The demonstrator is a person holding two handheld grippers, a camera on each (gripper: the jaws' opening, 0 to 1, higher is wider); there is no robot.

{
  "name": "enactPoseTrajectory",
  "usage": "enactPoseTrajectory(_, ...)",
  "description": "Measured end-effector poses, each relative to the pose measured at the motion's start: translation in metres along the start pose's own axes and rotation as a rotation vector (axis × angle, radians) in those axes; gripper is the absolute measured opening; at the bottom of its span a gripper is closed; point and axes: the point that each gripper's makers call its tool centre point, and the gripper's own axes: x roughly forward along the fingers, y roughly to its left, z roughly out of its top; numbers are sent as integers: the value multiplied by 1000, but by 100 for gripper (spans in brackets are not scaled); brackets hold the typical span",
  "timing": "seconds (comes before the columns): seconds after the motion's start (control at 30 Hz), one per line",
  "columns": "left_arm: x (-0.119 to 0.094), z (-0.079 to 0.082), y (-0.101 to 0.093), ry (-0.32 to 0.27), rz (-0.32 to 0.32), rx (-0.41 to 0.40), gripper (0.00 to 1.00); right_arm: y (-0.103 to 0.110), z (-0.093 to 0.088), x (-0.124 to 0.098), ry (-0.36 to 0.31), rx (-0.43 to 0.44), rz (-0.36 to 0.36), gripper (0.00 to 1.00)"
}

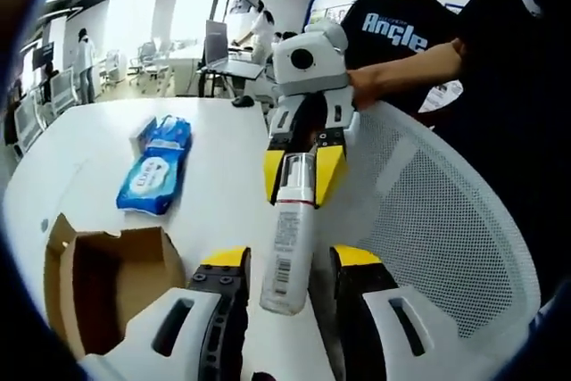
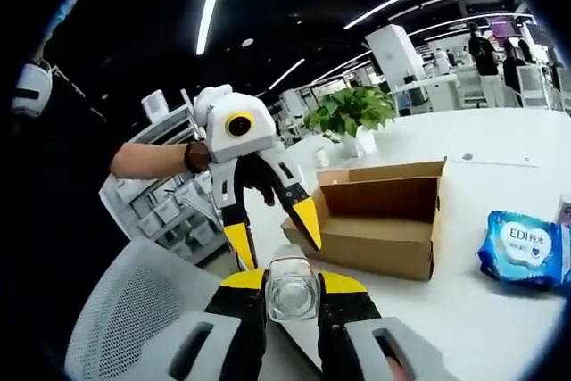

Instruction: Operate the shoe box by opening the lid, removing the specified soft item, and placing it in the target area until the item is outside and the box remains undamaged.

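Cardboard shoe box (image 1: 107,283): plain brown, stiff-walled, lid flaps open, lying on the white table (image 1: 89,140) just left of the left gripper (image 1: 287,287); thin edges would crease easily, so it is best steadied at a corner. Blue wipes packet (image 1: 156,165): soft crinkled film, flat and pillow-like, lying outside the box, ahead and left of the left gripper. Likely light and yielding, perhaps slippery; a pinch across its middle or end seam would suit. White bottle (image 1: 290,238): slim rigid cylinder with a printed label and clear cap, held off the table between both tools. The left gripper's yellow-tipped jaws stand apart either side of its base, not visibly touching. The right gripper (image 2: 293,285) has closed round its upper end. White mesh chair back (image 1: 446,220): perforated, curved, right of both tools.
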Motion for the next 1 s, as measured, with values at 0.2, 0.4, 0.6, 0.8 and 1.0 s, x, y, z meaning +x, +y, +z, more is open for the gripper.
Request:
enactPoseTrajectory(0.2, -11, -5, 16, -60, 105, -79, 47, -12, -4, -5, 19, 0, -32, 17)
enactPoseTrajectory(0.4, -24, -12, 31, -107, 217, -147, 52, -21, -3, -11, 28, 0, -46, 17)
enactPoseTrajectory(0.6, -39, -26, 50, -133, 355, -219, 54, -28, -1, -14, 39, -2, -56, 17)
enactPoseTrajectory(0.8, -54, -47, 66, -158, 498, -307, 54, -32, 2, -17, 63, -43, -55, 17)
enactPoseTrajectory(1.0, -64, -60, 66, -206, 580, -399, 53, -43, 5, -26, 73, -49, -71, 17)
